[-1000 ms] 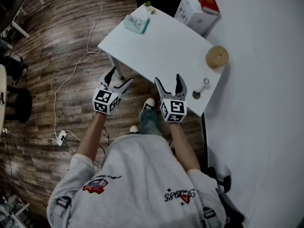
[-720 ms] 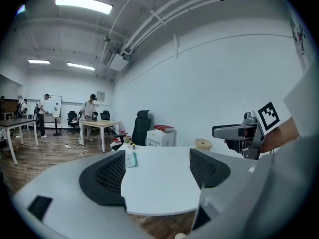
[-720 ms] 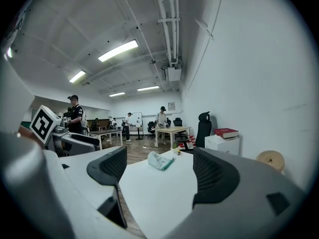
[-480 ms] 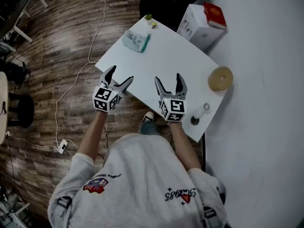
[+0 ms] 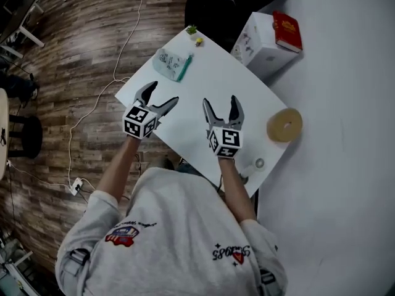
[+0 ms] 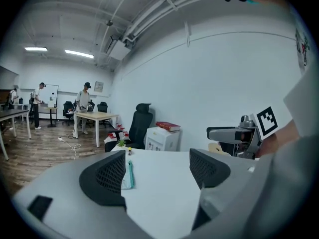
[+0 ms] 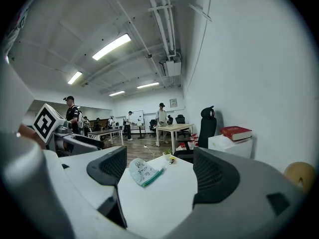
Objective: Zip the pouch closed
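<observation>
A pale pouch (image 5: pixel 170 63) with a teal zip edge lies near the far left corner of the white table (image 5: pixel 210 85). In the right gripper view the pouch (image 7: pixel 143 171) sits ahead between the jaws, well beyond them. The left gripper view shows only the pouch's teal edge (image 6: pixel 130 174) beside the left jaw. My left gripper (image 5: pixel 162 97) hovers open over the table's near left edge, short of the pouch. The right gripper (image 5: pixel 221 106) is held open above the table's middle. Neither holds anything.
A tan tape roll (image 5: pixel 284 125) and a small round grey object (image 5: pixel 259 163) sit at the table's right end. A tiny plant (image 5: pixel 192 29) stands at the far corner. Beyond are a black chair (image 5: pixel 216 8), a white box (image 5: pixel 262 39) bearing a red book (image 5: pixel 287 31), and floor cables (image 5: pixel 92 97).
Both grippers have moved forward from the table's near edge to over its top, closer to the pouch. Both stay open.
</observation>
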The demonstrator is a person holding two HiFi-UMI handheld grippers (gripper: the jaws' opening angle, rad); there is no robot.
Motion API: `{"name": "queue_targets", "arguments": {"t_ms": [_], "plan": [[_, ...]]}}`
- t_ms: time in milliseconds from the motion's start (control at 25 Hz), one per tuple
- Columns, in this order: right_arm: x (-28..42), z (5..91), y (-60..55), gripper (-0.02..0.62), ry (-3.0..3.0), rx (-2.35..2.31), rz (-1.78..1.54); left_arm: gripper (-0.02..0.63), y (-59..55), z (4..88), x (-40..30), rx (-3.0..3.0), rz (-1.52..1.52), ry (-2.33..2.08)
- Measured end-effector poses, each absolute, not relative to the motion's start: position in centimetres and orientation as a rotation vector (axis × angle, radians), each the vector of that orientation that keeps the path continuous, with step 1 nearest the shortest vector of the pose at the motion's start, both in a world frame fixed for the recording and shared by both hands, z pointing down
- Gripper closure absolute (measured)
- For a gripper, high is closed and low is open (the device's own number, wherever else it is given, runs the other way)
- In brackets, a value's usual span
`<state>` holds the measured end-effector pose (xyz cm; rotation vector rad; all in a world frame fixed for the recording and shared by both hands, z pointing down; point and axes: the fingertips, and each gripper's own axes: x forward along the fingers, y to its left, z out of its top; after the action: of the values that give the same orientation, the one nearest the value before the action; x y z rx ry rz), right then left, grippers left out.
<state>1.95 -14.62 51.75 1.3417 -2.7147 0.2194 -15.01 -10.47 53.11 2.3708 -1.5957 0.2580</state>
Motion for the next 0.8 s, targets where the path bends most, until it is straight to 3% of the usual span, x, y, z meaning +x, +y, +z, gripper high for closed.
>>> {"name": "queue_targets", "arguments": {"t_ms": [360,800], "plan": [[1.9,53.6,-19.7,0.19,-2.656,1.402,0.277,0.207,-17.6,54.7,-15.8,2.344,0.178,-1.485],[2.2,55.3,-25.9,0.192,-2.541,1.557,0.346,0.21,-28.6,59.4,-17.5,2.254,0.287,-1.351]]}}
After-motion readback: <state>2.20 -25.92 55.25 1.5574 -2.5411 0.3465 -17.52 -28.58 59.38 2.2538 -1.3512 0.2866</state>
